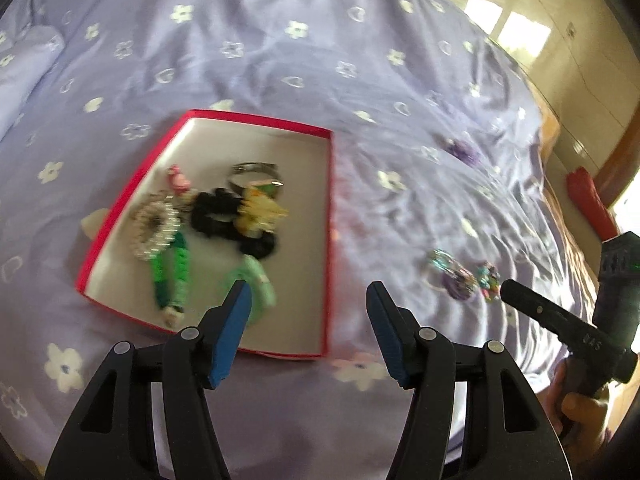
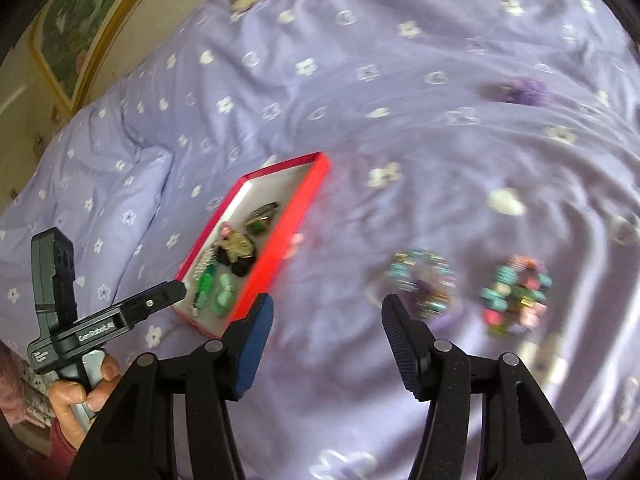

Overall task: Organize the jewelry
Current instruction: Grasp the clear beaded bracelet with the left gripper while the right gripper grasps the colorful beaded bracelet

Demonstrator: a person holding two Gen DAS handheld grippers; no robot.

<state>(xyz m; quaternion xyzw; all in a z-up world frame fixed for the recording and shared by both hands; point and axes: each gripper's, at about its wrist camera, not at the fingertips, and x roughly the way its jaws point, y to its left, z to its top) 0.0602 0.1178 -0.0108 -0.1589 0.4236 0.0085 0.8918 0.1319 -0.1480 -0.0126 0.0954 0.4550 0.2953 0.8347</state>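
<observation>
Bed: a lilac quilt printed with white flowers is spread wide and creased; a wooden bedside and pale cupboards are glimpsed beyond it.
Box: a shallow red box with a white floor is set on the quilt; hair ties, a silver bangle and green beaded pieces are already heaped inside.
Loose jewelry: two beaded bracelets, teal and multicoloured, are left on the quilt to the right of the box, just beside each other; a purple piece lies farther beyond them, well apart from the box.
Handling: the bracelets are judged light, limp and easily snagged; a pinch across one side of the bead ring is favoured.
Left gripper: held over the box's near corner, tilted downward, fingers apart, nothing between them.
Right gripper: held between box and bracelets, angled downward, fingers likewise parted and empty.
</observation>
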